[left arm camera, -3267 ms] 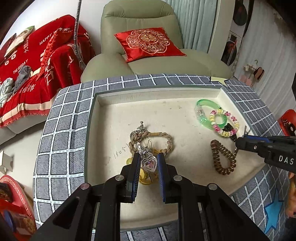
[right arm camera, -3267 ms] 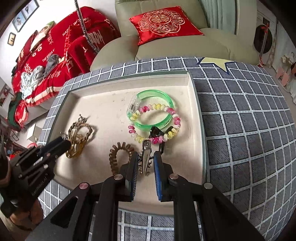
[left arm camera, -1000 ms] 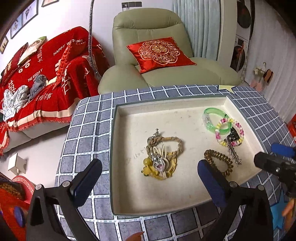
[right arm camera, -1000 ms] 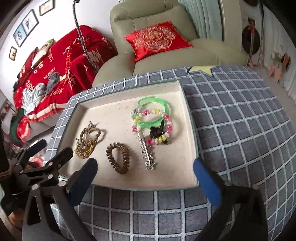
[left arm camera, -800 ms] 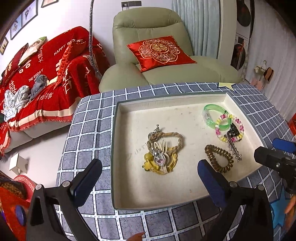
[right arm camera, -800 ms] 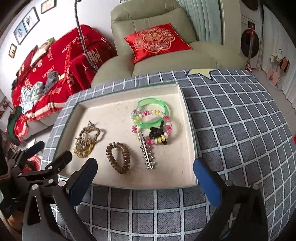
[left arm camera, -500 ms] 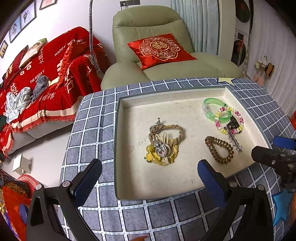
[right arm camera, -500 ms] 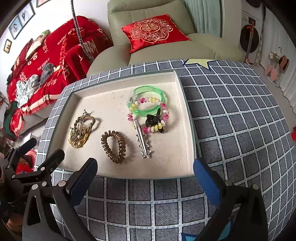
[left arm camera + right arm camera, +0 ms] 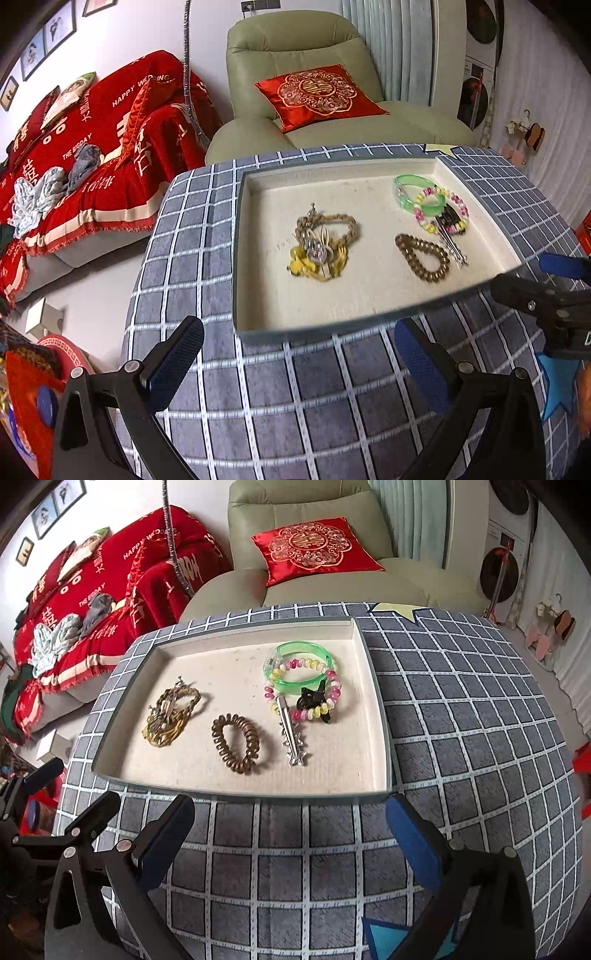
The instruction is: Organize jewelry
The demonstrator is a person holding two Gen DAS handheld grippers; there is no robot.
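Both claws (image 9: 295,354) (image 9: 291,830) have backed off, spread wide and empty; silver hair clip (image 9: 291,734) lies lengthwise, toothed end nearest.

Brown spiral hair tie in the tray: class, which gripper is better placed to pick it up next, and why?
Probably the right gripper. Both are open and empty, but the brown spiral hair tie lies on the right half of the tray, nearly straight ahead of the right one; the left gripper faces the bracelet pile.

We hold the left gripper (image 9: 299,363) with jaws spread wide, empty, over the table's near edge. Right gripper (image 9: 290,843) likewise: jaws wide apart, empty, level.
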